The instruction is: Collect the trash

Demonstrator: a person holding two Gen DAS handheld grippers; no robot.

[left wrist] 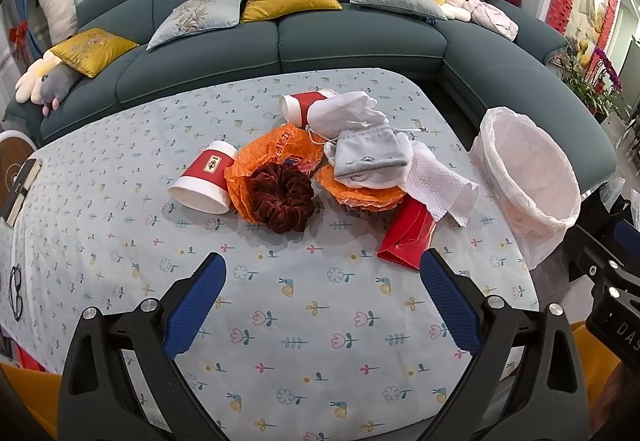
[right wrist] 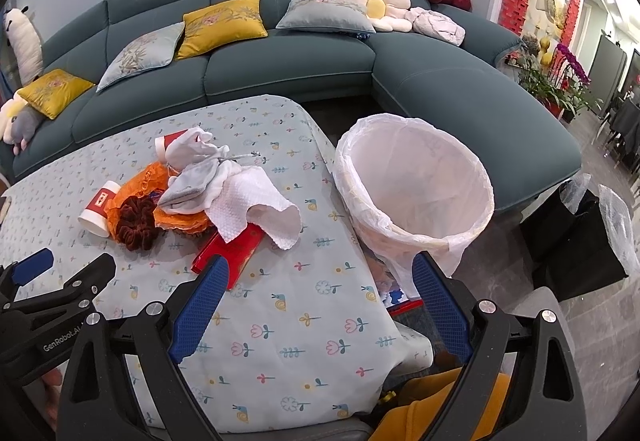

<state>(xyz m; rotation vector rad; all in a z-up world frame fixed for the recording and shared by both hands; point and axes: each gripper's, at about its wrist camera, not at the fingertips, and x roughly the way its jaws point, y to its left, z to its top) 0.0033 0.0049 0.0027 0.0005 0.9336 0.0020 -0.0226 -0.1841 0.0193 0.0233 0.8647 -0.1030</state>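
Trash sits heaped mid-table: paper cup (left wrist: 204, 181), orange plastic bag (left wrist: 276, 153), white paper towel (left wrist: 438, 181), red packet (left wrist: 404, 239). Beside the table, the lined bin (right wrist: 416, 181) looks empty; nothing collected. Left gripper (left wrist: 322, 301) and right gripper (right wrist: 320, 305) gape wide, empty.

The tablecloth (left wrist: 120, 209) is pale blue, printed with small tulips, snails and sprigs in pink, yellow and teal. Two cups (left wrist: 204, 177) are red-banded with white rims. A scrunchie (left wrist: 282, 197) is dark maroon velvet on an orange bag (left wrist: 276, 145). The glove (left wrist: 344, 113) and dimpled towel (left wrist: 436, 181) are white, the pouch (left wrist: 368, 155) grey, the packet (left wrist: 406, 237) glossy red. The bin (right wrist: 416, 185) has a translucent white liner. The pads (left wrist: 192, 305) are blue on black. The sofa (left wrist: 360, 37) is teal.
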